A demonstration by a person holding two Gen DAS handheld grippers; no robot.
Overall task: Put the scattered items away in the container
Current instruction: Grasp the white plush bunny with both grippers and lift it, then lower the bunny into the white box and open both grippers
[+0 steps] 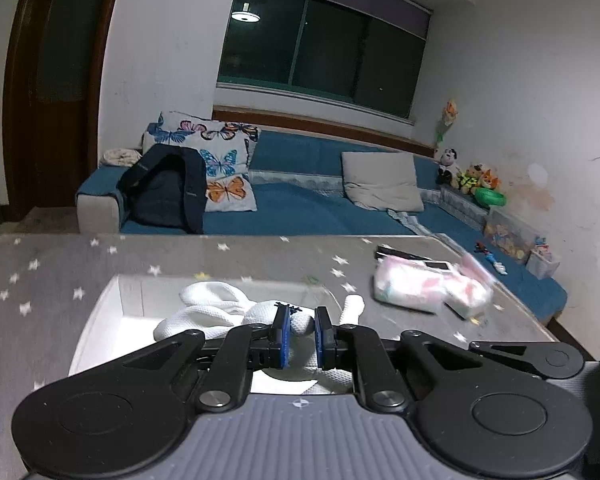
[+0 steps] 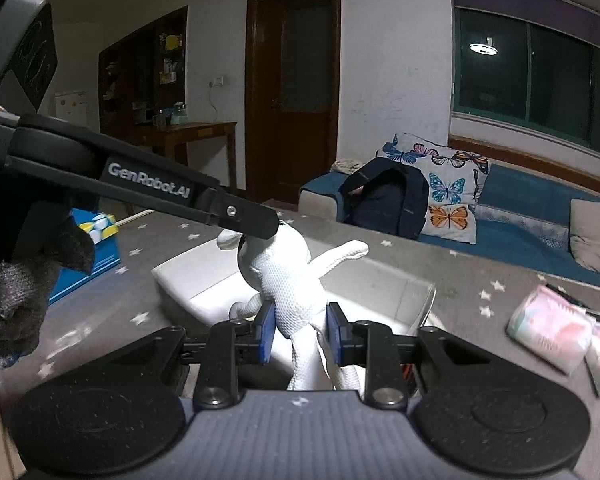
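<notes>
A white knitted plush doll [image 2: 286,280] hangs over a white open box [image 2: 204,292] on a grey star-patterned table. My right gripper [image 2: 300,332] is shut on the doll's body, holding it upright. My left gripper [image 1: 300,332] is shut on the doll's head [image 1: 300,322]; in the right wrist view its black arm reaches in from the left with its fingertips [image 2: 260,224] at the head. The doll's long ears [image 1: 208,308] droop into the box [image 1: 108,320].
Pink-and-white tissue packs [image 1: 428,288] and a dark phone-like item [image 1: 404,256] lie on the table's right side [image 2: 548,328]. A blue box [image 2: 84,268] sits at the left. A blue sofa [image 1: 300,200] with cushions and a backpack stands behind the table.
</notes>
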